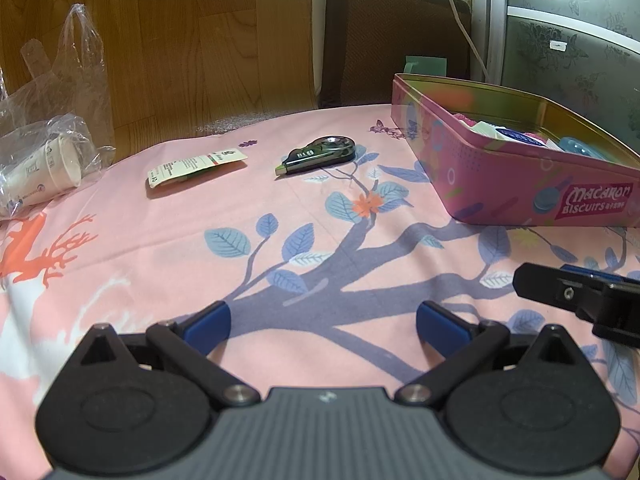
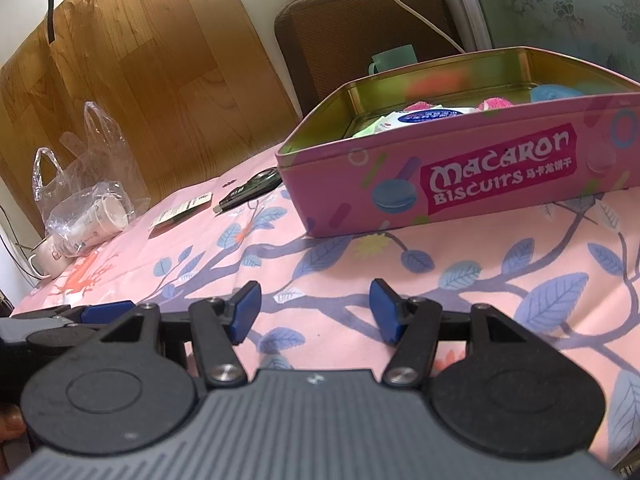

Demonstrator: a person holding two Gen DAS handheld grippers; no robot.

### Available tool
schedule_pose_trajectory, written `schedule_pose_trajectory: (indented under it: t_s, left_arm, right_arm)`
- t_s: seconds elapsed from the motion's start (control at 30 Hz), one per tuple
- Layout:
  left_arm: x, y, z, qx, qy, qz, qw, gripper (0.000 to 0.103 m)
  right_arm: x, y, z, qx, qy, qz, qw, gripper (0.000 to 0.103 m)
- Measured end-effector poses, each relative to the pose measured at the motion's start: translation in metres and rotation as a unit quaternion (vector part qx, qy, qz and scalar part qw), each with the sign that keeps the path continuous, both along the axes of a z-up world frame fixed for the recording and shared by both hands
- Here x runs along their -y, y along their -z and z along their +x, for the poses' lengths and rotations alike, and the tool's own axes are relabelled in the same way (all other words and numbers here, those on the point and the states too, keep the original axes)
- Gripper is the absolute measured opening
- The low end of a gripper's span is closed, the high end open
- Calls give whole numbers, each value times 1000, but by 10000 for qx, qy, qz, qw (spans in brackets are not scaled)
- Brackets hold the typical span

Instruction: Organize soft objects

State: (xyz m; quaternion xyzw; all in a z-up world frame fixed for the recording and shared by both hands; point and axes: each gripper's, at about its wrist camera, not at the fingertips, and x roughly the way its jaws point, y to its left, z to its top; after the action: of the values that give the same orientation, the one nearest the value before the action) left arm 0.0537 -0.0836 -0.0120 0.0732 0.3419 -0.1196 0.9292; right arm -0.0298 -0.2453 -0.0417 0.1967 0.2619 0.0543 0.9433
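A pink biscuit tin point(image 1: 520, 184) point(image 2: 460, 184) stands open on the pink floral cloth, at the right in the left wrist view and straight ahead in the right wrist view. Inside lie a white wipes pack point(image 2: 420, 117), a pink fluffy item point(image 2: 494, 103) and a blue soft item point(image 2: 554, 92). My left gripper point(image 1: 322, 322) hovers open over the cloth with nothing between its fingers. My right gripper point(image 2: 314, 310) is open too, empty, short of the tin; its tip point(image 1: 568, 294) shows at the right of the left wrist view.
A correction-tape dispenser point(image 1: 320, 156) and a flat sachet point(image 1: 196, 166) lie on the cloth beyond the left gripper. Paper cups in a clear plastic bag point(image 1: 44, 168) and a white mug point(image 2: 46, 260) sit at the far left. A brown chair back point(image 1: 396, 36) stands behind the table.
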Motion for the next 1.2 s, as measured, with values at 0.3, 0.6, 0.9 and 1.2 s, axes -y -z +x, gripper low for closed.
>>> schedule_pose_trajectory:
  t_s: [0.3, 0.6, 0.9, 1.2]
  left_arm:
    - [0, 0, 0, 3, 4, -17, 10000, 103]
    - [0, 0, 0, 6, 1, -21, 10000, 103]
    - [0, 0, -1, 11, 0, -22, 10000, 103]
    - [-10, -2, -2, -9, -114, -15, 9999, 103]
  right_arm:
    - [-1, 0, 0, -1, -1, -13, 10000, 63]
    - [-1, 0, -1, -2, -23, -19, 10000, 63]
    - [-5, 1, -4, -10, -63, -49, 10000, 64]
    - [-24, -1, -4, 11, -313, -340, 9989, 64]
